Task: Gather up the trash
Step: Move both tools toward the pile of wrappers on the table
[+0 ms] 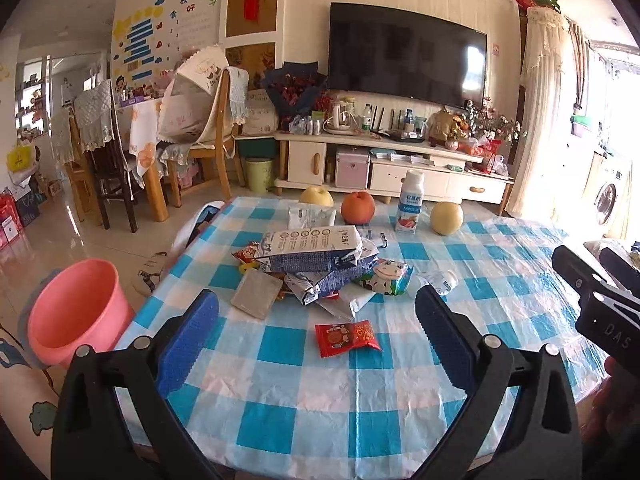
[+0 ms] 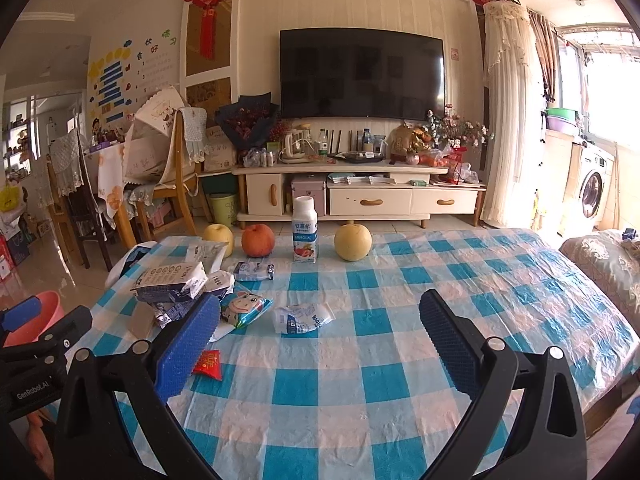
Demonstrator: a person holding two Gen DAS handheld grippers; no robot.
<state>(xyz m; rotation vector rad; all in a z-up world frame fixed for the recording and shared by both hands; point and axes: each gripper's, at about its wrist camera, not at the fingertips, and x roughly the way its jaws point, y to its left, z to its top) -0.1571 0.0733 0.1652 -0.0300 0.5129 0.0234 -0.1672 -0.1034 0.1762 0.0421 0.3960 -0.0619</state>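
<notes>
**Both grippers spread and empty above the wrapper pile, bucket waiting at the left**

The trash sits heaped toward the left part of the checked tablecloth [image 1: 304, 364]: flattened milk cartons [image 1: 308, 250] stacked on one another, a cow-print snack bag [image 1: 386, 276] just to their right, a crumpled white pouch [image 2: 302, 318] beside that, a grey card piece [image 1: 256, 294] at the pile's near edge, and a red snack packet [image 1: 346, 338] lying apart, nearest the camera. The pink bucket [image 1: 76, 312] stands off the table's left edge, close to the pile — likely put there so each piece needs only a short carry.

Along the far edge stand two pale pears [image 1: 446, 218], a red-orange apple [image 1: 357, 208] and an upright yogurt drink bottle [image 1: 410, 208], in a tidy row that looks deliberately kept clear of the rubbish.

The left gripper [image 1: 316, 320] hovers with its jaws wide apart, the red packet between and just ahead of them — probably the first pick. The right gripper [image 2: 320, 326] is likewise spread and holds nothing, poised over bare cloth with the white pouch just ahead. No collecting appears done yet.
</notes>
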